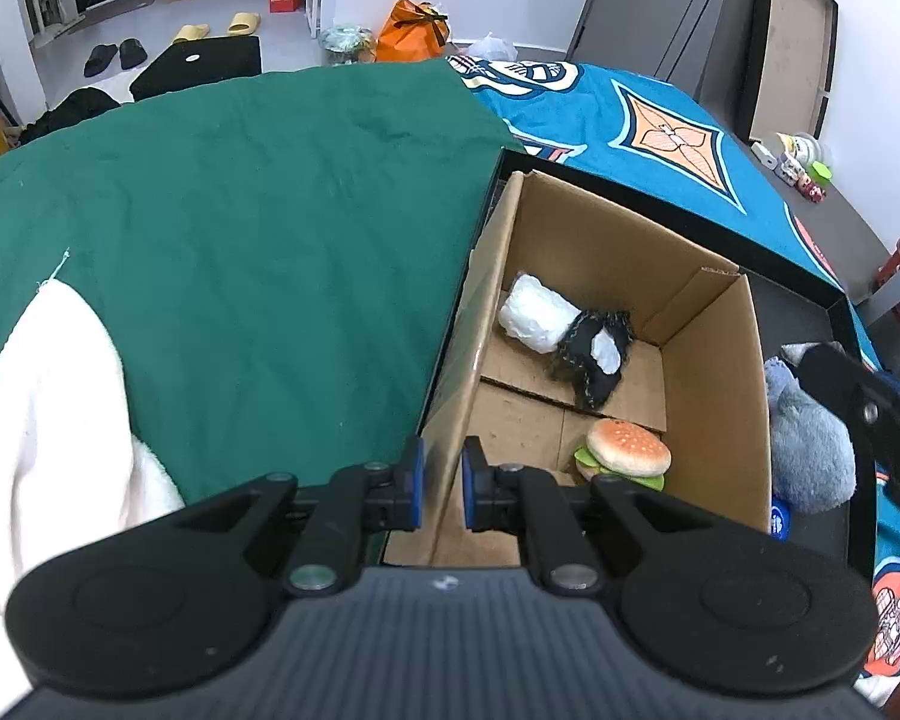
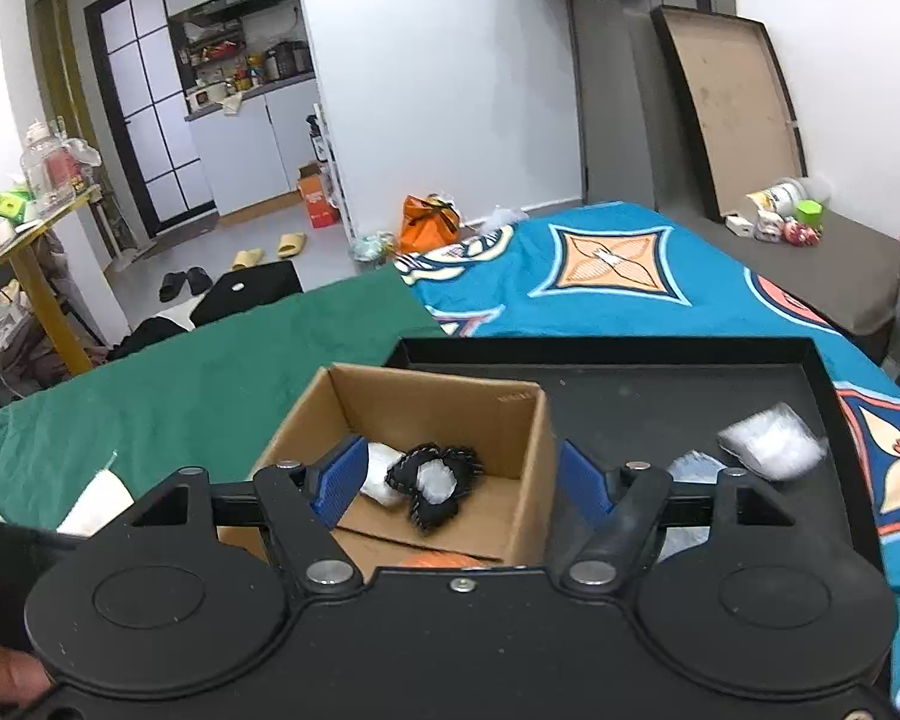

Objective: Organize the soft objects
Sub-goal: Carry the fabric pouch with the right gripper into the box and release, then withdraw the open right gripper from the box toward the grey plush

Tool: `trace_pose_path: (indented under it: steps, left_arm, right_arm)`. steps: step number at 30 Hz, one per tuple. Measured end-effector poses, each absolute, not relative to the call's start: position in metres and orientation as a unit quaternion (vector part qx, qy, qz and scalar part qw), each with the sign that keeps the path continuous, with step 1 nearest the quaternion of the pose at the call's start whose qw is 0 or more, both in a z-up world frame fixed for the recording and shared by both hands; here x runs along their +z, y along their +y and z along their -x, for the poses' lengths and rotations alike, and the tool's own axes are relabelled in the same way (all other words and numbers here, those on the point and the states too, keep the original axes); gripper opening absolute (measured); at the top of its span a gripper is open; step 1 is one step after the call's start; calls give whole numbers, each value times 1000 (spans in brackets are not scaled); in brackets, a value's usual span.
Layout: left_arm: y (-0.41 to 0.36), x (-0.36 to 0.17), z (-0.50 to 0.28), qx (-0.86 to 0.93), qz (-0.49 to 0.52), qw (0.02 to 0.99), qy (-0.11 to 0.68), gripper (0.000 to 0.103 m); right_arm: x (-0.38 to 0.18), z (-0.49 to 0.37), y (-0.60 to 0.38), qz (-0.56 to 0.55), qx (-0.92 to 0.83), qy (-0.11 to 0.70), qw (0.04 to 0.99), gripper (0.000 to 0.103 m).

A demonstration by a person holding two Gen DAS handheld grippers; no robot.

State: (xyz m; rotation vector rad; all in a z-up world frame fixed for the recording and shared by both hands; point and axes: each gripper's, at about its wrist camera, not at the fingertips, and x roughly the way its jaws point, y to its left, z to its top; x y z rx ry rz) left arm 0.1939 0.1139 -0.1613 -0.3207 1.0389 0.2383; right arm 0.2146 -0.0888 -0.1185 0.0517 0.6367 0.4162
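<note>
An open cardboard box [image 1: 708,396] stands in a black tray [image 2: 660,402] on the bed. Inside lie a white bundle [image 1: 537,312], a black-and-white fuzzy toy [image 1: 597,354] and a plush burger [image 1: 627,456]. My left gripper [image 1: 443,489] is nearly shut and empty, straddling the box's left wall at its near corner. My right gripper [image 2: 462,480] is open and empty above the box [image 2: 510,420], over the fuzzy toy [image 2: 435,480]. A white wrapped bundle [image 2: 771,441] lies in the tray right of the box. A grey-blue plush [image 1: 810,444] lies right of the box.
A green cloth [image 1: 240,228] covers the bed's left part, a blue patterned blanket [image 2: 618,276] the right. A white soft cloth [image 1: 48,420] lies at the left. An orange bag [image 2: 429,222], slippers and a chair are on the floor beyond.
</note>
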Motion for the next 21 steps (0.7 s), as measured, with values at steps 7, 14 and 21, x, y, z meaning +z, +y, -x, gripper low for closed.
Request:
trace_pose_path:
  steps: [7, 14, 21]
  left_arm:
    - [102, -157, -195, 117, 118, 854, 494, 14]
    - [88, -154, -200, 120, 90, 853, 500, 29]
    - [78, -155, -202, 129, 63, 849, 508, 40]
  right_arm:
    - [-129, -209, -109, -26, 188, 323, 927, 72]
    - [-138, -211, -133, -30, 173, 331, 927, 72]
    - [-152, -218, -157, -48, 161, 332, 928, 79]
